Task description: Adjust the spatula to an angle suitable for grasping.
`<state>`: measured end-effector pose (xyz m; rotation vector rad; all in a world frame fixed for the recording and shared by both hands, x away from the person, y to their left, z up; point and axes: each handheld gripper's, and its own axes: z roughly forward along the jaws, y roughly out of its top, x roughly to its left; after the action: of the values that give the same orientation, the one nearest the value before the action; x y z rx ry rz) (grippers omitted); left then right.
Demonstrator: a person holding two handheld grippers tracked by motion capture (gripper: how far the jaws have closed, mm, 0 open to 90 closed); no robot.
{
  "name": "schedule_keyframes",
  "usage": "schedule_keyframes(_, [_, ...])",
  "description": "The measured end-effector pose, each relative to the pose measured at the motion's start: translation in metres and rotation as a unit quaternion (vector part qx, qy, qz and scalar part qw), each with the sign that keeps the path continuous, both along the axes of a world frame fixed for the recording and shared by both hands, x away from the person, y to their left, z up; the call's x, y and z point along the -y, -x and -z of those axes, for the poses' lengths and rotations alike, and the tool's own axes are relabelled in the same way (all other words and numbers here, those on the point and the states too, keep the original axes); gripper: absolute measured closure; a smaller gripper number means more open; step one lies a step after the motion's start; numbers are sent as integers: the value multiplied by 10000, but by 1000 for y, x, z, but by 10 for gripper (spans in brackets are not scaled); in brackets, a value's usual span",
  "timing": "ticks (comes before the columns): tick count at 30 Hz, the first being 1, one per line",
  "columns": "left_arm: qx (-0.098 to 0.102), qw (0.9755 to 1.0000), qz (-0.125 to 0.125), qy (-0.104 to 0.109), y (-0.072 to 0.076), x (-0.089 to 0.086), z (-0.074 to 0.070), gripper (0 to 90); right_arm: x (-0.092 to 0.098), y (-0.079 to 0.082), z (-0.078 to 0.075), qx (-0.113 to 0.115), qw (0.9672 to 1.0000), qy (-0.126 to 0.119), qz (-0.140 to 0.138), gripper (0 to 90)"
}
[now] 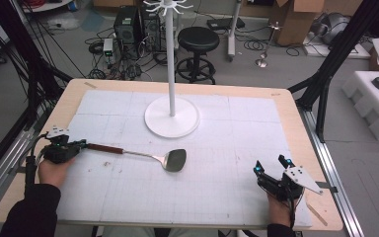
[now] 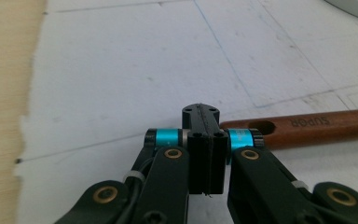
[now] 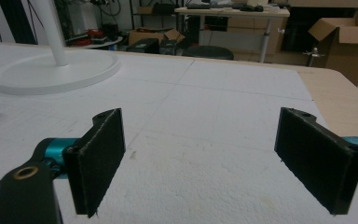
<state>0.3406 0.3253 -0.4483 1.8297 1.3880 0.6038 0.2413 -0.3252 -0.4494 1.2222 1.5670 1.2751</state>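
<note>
A spatula lies on the white mat, its wooden handle [image 1: 104, 148] pointing left and its metal head [image 1: 174, 159] to the right. My left gripper [image 1: 80, 144] sits at the handle's left end, held by a hand at the table's left side. In the left gripper view its jaws [image 2: 200, 116] are pressed flat together with nothing between them, and the brown handle [image 2: 307, 126] with its hanging hole lies just beside the right jaw. My right gripper [image 1: 270, 167] rests near the front right of the mat, open, with only bare mat between its pads [image 3: 100, 158].
A white stand with a round base [image 1: 171, 121] and tall pole [image 1: 170, 59] rises at the mat's back middle; its base [image 3: 51, 70] lies far left in the right gripper view. The wooden table [image 1: 69, 98] borders the mat. Stool, boxes and cables lie beyond.
</note>
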Motion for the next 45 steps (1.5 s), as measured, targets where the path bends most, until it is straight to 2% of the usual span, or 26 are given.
schedule_keyframes(11, [52, 9998, 169, 136, 0, 28, 2, 897, 0, -1, 0, -35, 10000, 6, 10, 150])
schedule_keyframes(13, [28, 9994, 321, 89, -3, 37, 0, 896, 0, -1, 0, -35, 10000, 9, 14, 150])
schedule_keyframes(14, [99, 9993, 373, -8, -5, 43, -2, 896, 0, -1, 0, -33, 10000, 13, 14, 149])
schedule_keyframes(15, [180, 9993, 333, -6, -6, 45, -5, 896, 0, -1, 0, -14, 10000, 23, 28, 150])
schedule_keyframes(16, [254, 9995, 187, 81, -7, 45, -8, 896, 0, 0, 0, -18, 10000, -1, 26, 150])
schedule_keyframes(17, [259, 9996, 85, 103, -10, 43, -10, 896, 0, 0, 0, -2, 10000, -17, 14, 150])
schedule_keyframes(18, [245, 9997, -40, 52, -13, 39, -12, 896, 0, 0, 0, 35, 10000, 15, 15, 150])
schedule_keyframes(20, [168, 9998, -91, -72, -19, 34, -14, 896, 0, 1, 0, 49, 10000, -19, 23, 149])
schedule_keyframes(23, [32, 9998, 13, -198, -25, 30, -9, 896, 1, 0, 0, 31, 10000, 3, 5, 150])
schedule_keyframes(26, [-144, 9997, 141, -132, -28, 32, -3, 896, 1, 0, 0, 20, 10000, -8, 4, 150])
schedule_keyframes(27, [-117, 9996, 150, -206, -28, 34, -2, 896, 1, 0, 0, 26, 10000, -20, 3, 149])
schedule_keyframes(29, [-95, 9998, 179, -90, -28, 38, -1, 896, 1, 0, 0, 19, 10000, -33, 3, 150])
schedule_keyframes(39, [16, 9996, 294, -43, -32, 58, 2, 896, 1, 0, 0, 26, 10000, -32, -1, 150])
schedule_keyframes(40, [-30, 9994, 333, -71, -33, 60, 1, 896, 1, 0, 0, 24, 10000, -41, -1, 150])
schedule_keyframes(42, [-90, 9983, 565, -80, -36, 66, -2, 896, 1, 0, 0, 22, 10000, -36, -2, 150])
schedule_keyframes(43, [-62, 9980, 625, -121, -36, 70, -3, 896, 1, 0, 0, 20, 10000, -35, -3, 150])
schedule_keyframes(45, [-53, 9974, 710, -74, -36, 78, -2, 896, 1, 0, 0, 17, 10000, -41, -3, 150])
